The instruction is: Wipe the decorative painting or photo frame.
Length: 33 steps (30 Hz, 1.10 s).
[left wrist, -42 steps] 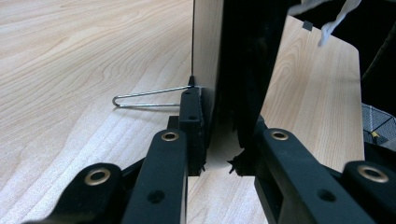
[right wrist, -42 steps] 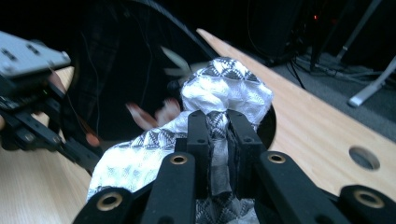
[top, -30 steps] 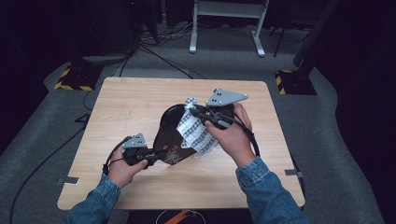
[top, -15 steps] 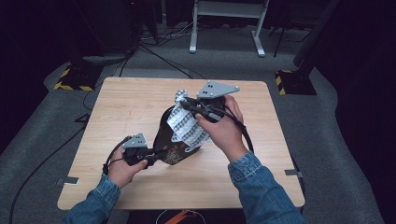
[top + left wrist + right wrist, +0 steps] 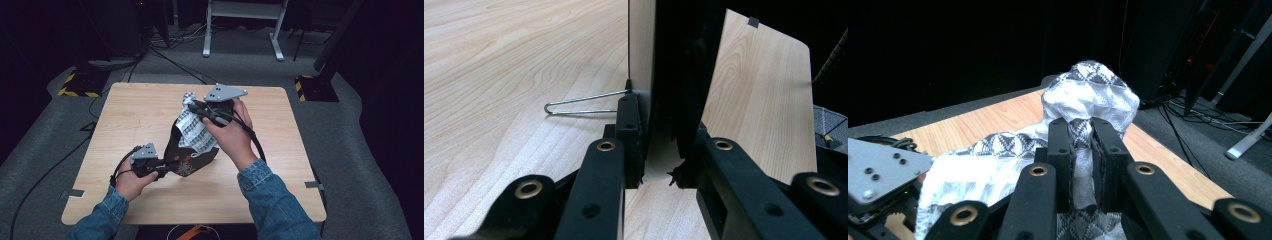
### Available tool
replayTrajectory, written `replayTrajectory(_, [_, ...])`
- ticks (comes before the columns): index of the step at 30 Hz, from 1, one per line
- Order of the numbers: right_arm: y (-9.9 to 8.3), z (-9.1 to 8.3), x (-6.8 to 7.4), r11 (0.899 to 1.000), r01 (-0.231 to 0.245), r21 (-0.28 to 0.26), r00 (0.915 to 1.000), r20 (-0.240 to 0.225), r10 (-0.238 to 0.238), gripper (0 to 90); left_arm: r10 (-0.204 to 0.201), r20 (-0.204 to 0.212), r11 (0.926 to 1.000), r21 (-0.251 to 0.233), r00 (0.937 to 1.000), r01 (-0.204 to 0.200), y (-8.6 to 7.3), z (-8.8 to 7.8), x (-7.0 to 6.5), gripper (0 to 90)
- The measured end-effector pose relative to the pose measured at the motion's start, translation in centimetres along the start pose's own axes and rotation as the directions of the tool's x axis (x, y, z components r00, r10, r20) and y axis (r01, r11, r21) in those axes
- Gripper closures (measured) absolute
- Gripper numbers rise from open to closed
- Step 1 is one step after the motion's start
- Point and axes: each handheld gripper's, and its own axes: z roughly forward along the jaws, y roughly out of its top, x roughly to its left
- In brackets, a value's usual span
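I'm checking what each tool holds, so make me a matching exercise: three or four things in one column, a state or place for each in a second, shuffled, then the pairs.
Things:
1. left gripper
2. right gripper
3. patterned cloth
4. black bag

States or places:
A. stands on the table, its edge clamped
B. pulled up out of the bag's mouth
C. jaws shut on white and grey fabric
D. low near the table's front, jaws shut on the bag's edge

Pairs: 1-D, 2-C, 3-B, 4-A
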Motion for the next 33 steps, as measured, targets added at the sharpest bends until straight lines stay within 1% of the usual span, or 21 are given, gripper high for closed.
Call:
replayTrajectory(2, [-0.1,0.1,-0.2,1.0,0.007,0.006,0.9999,0.014,-0.007,81.2,0.002,0.002,1.0,0.0,1.0,-0.002,0.0,0.0,0.0,78.4])
replayTrajectory(8, [-1.0,0.3,-1.2,1.0,-0.017,0.022,0.9988,0.047,0.016,81.3,0.002,0.004,1.0,0.0,1.0,-0.002,0.0,0.0,0.1,78.3])
replayTrajectory(14, [-1.7,0.4,-2.0,0.999,-0.022,0.045,0.9968,0.078,0.019,81.4,0.001,0.003,1.0,0.0,1.0,-0.001,0.0,0.0,0.1,78.3])
replayTrajectory(22, [-2.5,0.4,-2.6,0.997,-0.023,0.069,0.9944,0.105,0.015,81.5,0.0,0.004,1.0,-0.003,1.0,0.0,0.0,0.0,0.0,78.3])
replayTrajectory(33, [-3.6,0.0,-3.6,0.996,-0.022,0.087,0.9901,0.14,0.01,81.5,-0.001,0.006,1.0,-0.005,1.0,0.001,0.0,0.0,0.0,78.3])
